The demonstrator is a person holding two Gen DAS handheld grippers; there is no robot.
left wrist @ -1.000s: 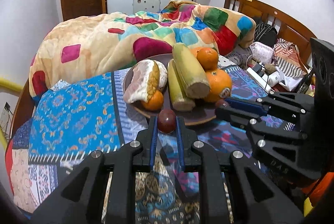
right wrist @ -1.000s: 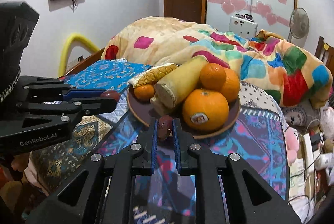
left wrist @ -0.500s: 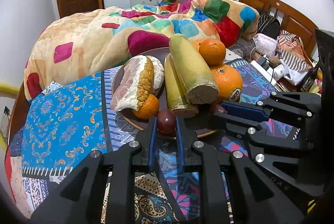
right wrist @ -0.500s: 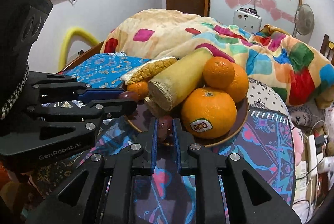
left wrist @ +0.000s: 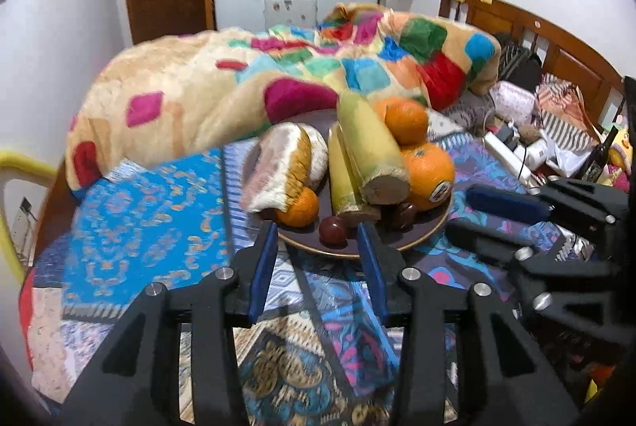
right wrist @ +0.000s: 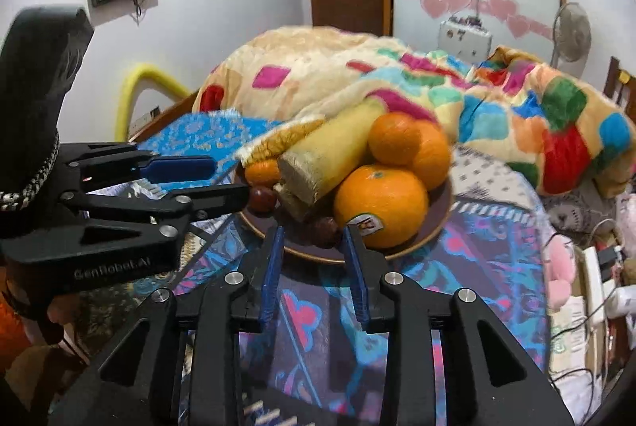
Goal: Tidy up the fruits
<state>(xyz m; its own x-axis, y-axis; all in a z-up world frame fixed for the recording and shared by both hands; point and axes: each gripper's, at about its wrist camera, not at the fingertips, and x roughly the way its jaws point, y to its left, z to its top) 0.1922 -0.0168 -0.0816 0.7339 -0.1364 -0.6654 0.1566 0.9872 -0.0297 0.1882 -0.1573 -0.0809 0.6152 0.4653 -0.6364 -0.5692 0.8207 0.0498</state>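
Both small dark-red round fruits (left wrist: 333,230) (right wrist: 325,227) lie on the brown round plate (left wrist: 413,241) at its 6 o'clock rim, beside oranges and corn; little seems left. Left gripper (left wrist: 316,261) and right gripper (right wrist: 313,269) hover level, fingers spread wide, empty.

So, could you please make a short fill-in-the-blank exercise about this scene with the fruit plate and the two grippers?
1. Both the left gripper and the right gripper are ____.
2. The two small dark red fruits lie on the brown ____.
3. The stickered orange sits at the plate's front, and ____ smaller oranges are stacked behind it.

Missing words: open; plate; two
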